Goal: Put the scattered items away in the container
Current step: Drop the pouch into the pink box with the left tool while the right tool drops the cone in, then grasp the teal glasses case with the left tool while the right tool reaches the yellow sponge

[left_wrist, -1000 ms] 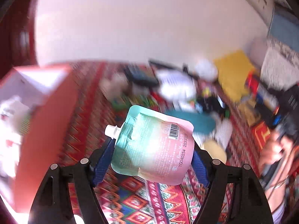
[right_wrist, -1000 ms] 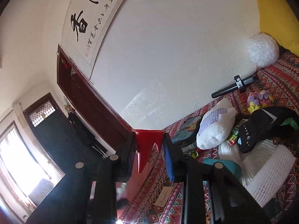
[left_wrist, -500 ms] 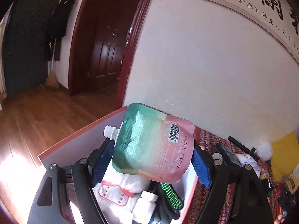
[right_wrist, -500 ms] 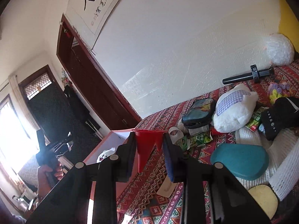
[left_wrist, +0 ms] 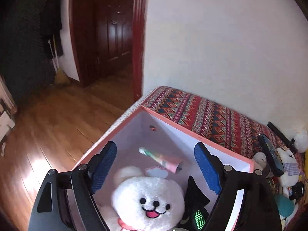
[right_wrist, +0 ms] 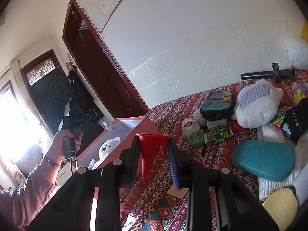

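Pouch [left_wrist: 160, 158] lies free inside the box [left_wrist: 192, 134], below the left gripper [left_wrist: 156, 168], whose jaws have just been opening wide. Right gripper [right_wrist: 154, 161] pinches a red funnel [right_wrist: 151, 148].

Coral-pink box with white inside, part-filled; scattered items on the patterned spread.

The open box [left_wrist: 196, 137] sits at the bed's edge by the doorway. Inside it a white plush bear [left_wrist: 148, 200] lies face up with a smiling face, a black glove with green mesh [left_wrist: 196, 204] beside it, and the mint-and-pink spout pouch [left_wrist: 161, 158] near the far wall, blurred and tilted. A red plastic funnel [right_wrist: 152, 150] stands spout-down, just beside the box's outer corner. On the bedspread lie a teal oval case [right_wrist: 263, 158], a white plush with lilac check patch [right_wrist: 258, 105], a dark zip pouch [right_wrist: 217, 104] and green snack packets [right_wrist: 217, 132].
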`<state>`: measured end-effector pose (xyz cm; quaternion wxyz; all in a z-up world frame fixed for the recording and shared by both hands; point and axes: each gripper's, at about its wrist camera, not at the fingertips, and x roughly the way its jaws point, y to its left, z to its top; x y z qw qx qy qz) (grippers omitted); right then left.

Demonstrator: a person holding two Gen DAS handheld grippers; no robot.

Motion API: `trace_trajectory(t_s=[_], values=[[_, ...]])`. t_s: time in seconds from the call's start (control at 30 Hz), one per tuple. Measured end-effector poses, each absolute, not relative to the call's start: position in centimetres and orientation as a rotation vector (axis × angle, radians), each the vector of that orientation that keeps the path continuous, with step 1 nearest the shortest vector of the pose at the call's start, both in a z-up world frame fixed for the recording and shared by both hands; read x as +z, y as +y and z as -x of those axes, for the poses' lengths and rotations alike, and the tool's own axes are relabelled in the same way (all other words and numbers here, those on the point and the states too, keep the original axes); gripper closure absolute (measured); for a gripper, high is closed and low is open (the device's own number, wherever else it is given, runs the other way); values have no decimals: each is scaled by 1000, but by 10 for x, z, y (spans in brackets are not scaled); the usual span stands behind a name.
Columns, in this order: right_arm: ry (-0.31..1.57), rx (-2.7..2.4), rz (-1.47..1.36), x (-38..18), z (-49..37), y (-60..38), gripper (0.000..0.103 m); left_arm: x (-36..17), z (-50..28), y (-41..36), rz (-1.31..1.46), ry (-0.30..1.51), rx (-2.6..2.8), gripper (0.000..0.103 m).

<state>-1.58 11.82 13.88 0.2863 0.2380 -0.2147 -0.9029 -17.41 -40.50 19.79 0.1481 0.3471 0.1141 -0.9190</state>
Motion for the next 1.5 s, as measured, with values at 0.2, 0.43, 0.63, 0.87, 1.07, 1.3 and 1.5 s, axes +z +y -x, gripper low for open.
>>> trace_trajectory(t_s=[0.2,0.43,0.63,0.87,1.07,1.3,1.5], values=[[-578,-2396,-624,142,14,118,77,204,62,-418,-859,601,-2577,17],[-564,-2368,-625,145,5,107,77,165,-39,-425,-742,811,-2468,4],[-485,-2269,-649,154,-11,55,77,168,-35,-435,-697,738,-2449,4],[-307,-2170,-629,205,36,-72,77,162,-26,-452,-729,819,-2465,3],[-54,-2386,-587,252,104,-182,18,160,-28,-470,-722,864,-2423,4],[-44,-2525,-388,259,37,-139,18,164,-35,-475,-696,877,-2417,4],[-199,-2729,-354,232,-38,-6,13,184,-33,-434,-693,778,-2522,4]])
